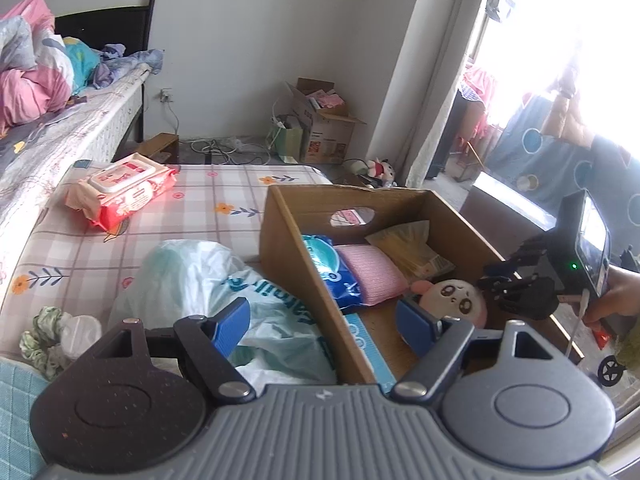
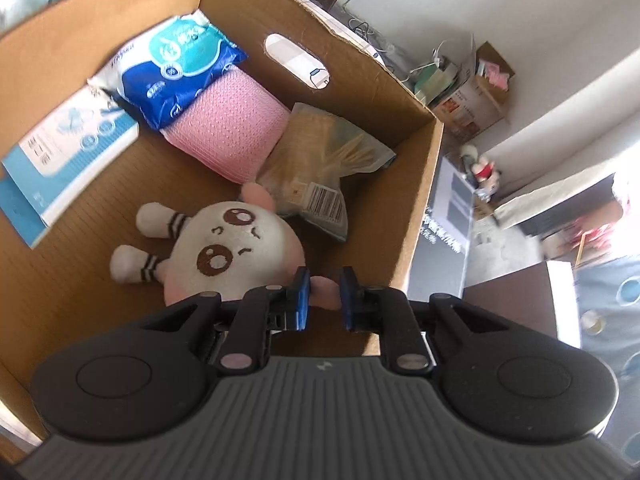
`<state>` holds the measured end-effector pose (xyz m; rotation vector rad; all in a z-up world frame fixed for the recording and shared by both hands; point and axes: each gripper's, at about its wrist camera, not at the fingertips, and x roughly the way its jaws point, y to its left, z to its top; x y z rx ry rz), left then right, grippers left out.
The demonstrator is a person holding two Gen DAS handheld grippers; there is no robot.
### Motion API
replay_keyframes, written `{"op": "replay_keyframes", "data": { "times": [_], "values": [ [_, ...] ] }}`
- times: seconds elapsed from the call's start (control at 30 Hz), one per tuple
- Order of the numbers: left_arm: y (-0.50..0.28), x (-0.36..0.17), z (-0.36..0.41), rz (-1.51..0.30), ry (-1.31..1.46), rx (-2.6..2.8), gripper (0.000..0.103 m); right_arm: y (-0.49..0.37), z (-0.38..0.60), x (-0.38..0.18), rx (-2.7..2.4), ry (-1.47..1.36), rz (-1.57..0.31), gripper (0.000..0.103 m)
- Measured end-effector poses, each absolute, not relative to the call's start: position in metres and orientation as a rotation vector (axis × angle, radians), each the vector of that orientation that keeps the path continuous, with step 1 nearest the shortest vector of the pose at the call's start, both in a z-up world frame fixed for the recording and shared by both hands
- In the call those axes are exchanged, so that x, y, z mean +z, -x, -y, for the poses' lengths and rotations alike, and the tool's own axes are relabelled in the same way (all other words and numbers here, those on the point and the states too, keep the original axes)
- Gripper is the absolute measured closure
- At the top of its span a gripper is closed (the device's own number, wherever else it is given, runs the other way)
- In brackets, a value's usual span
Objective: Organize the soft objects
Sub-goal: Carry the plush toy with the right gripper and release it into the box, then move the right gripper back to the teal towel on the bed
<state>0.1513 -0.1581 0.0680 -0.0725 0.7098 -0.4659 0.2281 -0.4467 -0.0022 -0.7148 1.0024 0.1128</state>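
**Operator:** Plush toy (image 2: 224,248) lies face up on the floor of the cardboard box (image 2: 420,208), right under my right gripper (image 2: 324,300). Its blue pads are narrowed to a small gap, and a pink ear of the toy sits in that gap. I cannot tell whether the pads press on the ear or have just let go.

**Listener:** What else is in the box?

**Operator:** Ahead of the right gripper, past the toy, lie a pink cloth (image 2: 232,132), a blue tissue pack (image 2: 180,68) resting partly on it, and a yellowish packet (image 2: 320,168) to the right. A blue and white carton (image 2: 60,168) leans on the wall to the left.

**Listener:** And your left gripper?

**Operator:** My left gripper (image 1: 324,328) is wide open and holds nothing. It straddles the near box wall, one finger over a white plastic bag (image 1: 200,276) on the checked sheet (image 1: 224,188), the other inside the box beside the toy.

**Listener:** How would you finish well?

**Operator:** I judge the toy is placed. I would open the right pads fully, then lift straight up so the ear does not drag the toy out.
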Motion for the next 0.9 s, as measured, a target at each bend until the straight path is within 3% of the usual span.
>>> {"op": "replay_keyframes", "data": {
  "times": [0.27, 0.33, 0.67, 0.9],
  "values": [
    [-0.144, 0.067, 0.138, -0.708, 0.085, -0.444, 0.022, -0.221, 0.445, 0.008, 0.055, 0.709, -0.967, 0.09],
    [-0.139, 0.067, 0.13, -0.701, 0.087, -0.436, 0.022, -0.219, 0.447, 0.014, 0.037, 0.65, -0.958, 0.086],
    [-0.099, 0.056, 0.055, -0.691, 0.082, -0.282, 0.019, -0.19, 0.44, 0.088, 0.169, -0.078, -0.81, 0.071],
    [-0.065, 0.031, -0.01, -0.751, 0.123, -0.088, 0.02, -0.181, 0.357, 0.082, 0.454, -0.392, -0.794, 0.068]
  ]
}}
